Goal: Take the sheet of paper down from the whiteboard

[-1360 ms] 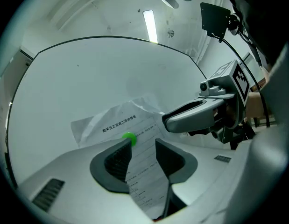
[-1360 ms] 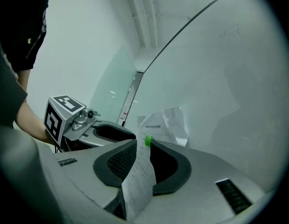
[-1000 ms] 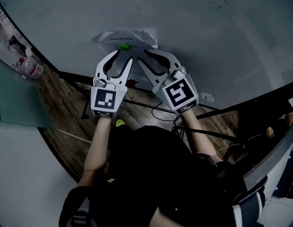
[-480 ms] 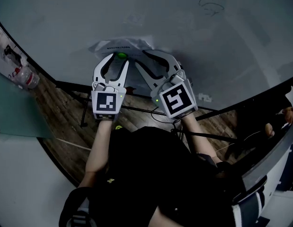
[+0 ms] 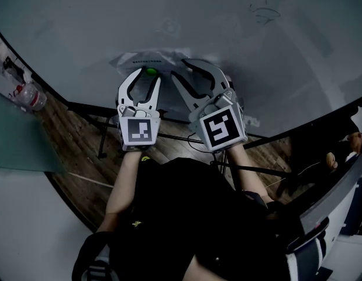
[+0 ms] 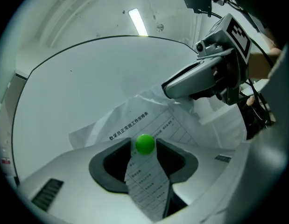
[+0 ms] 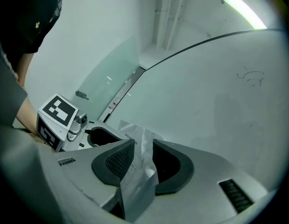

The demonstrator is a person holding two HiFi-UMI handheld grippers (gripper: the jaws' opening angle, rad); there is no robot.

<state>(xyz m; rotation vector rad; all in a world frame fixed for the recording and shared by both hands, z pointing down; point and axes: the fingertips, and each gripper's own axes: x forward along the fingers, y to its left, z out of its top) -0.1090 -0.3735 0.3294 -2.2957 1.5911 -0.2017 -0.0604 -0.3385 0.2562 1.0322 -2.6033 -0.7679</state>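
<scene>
The left gripper (image 6: 144,147) had its jaws clamped on the green magnet (image 6: 145,143) pinning the paper (image 6: 130,126) (crumpled) to the whiteboard (image 5: 227,28). The right gripper (image 7: 143,146) had its jaws opening, with a fold of paper loose between them.

- The head view is dim and grey. The person's clothes (image 5: 186,215) look almost black.
- Both gripper views are brighter. A long ceiling lamp (image 6: 138,21) shines from above and glares white.
- The whiteboard (image 5: 227,34) is lit softly, with faint shadows only.
- Every picture bends round at the edges, and the corners are black.
- The green magnet (image 6: 145,144) and the print on the paper (image 6: 174,129) look sharp.
</scene>
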